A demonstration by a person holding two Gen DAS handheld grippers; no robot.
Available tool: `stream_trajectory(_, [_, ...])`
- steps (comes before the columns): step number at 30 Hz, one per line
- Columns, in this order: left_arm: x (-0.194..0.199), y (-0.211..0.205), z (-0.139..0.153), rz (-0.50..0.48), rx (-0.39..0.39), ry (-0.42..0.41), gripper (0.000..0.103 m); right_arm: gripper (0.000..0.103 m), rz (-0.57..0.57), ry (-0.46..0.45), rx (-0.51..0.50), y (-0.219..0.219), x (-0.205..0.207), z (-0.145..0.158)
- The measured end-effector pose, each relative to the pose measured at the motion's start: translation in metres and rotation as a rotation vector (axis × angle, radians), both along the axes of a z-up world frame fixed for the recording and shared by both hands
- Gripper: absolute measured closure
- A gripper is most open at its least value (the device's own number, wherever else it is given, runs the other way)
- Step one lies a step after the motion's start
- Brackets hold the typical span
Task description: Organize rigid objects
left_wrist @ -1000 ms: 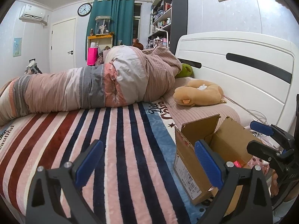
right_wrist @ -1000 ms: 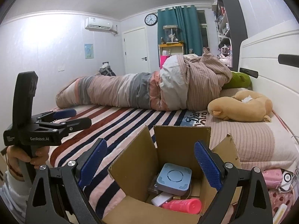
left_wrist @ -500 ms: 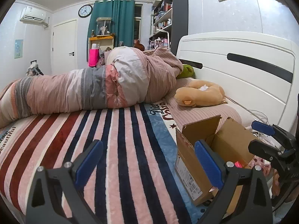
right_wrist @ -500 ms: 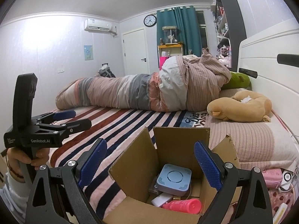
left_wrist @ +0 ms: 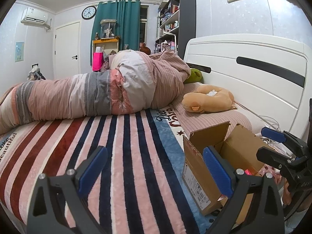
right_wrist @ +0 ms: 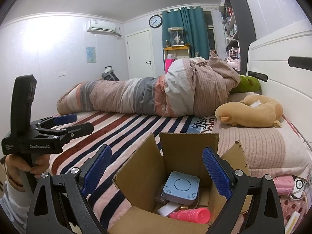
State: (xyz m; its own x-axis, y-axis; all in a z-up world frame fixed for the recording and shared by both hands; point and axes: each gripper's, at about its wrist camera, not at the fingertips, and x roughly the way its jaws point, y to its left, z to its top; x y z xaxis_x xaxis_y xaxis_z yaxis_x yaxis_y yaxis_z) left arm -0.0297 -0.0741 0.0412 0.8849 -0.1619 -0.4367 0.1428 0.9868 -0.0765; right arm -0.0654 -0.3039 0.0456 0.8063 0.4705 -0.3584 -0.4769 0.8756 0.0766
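Observation:
An open cardboard box (right_wrist: 181, 148) stands on the striped bedspread; it also shows in the left wrist view (left_wrist: 200, 171). Inside lie a light blue square device (right_wrist: 181, 188), a pink bottle (right_wrist: 192, 213) and a small white item (right_wrist: 166, 209). My right gripper (right_wrist: 156, 169) is open and empty, held just above the box's near side. My left gripper (left_wrist: 154, 167) is open and empty over the bedspread, left of the box. It shows from the side in the right wrist view (right_wrist: 70, 122). The right gripper appears at the right edge of the left wrist view (left_wrist: 273, 144).
A rolled pink and grey duvet (right_wrist: 148, 95) lies across the bed. A tan plush toy (right_wrist: 251, 113) and a green plush (right_wrist: 249, 84) rest by the white headboard (left_wrist: 253, 72). Pink and white small items (right_wrist: 288, 183) lie right of the box.
Both grippers stay open and nearly still. The left wrist view has shifted slightly, and the box looks a little farther right.

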Motion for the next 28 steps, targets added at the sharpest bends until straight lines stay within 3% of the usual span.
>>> stream_trajectory(28, [0.0,0.003,0.0,-0.003,0.002,0.004,0.005,0.009,-0.01,0.006,0.005,0.009,-0.004,0.001])
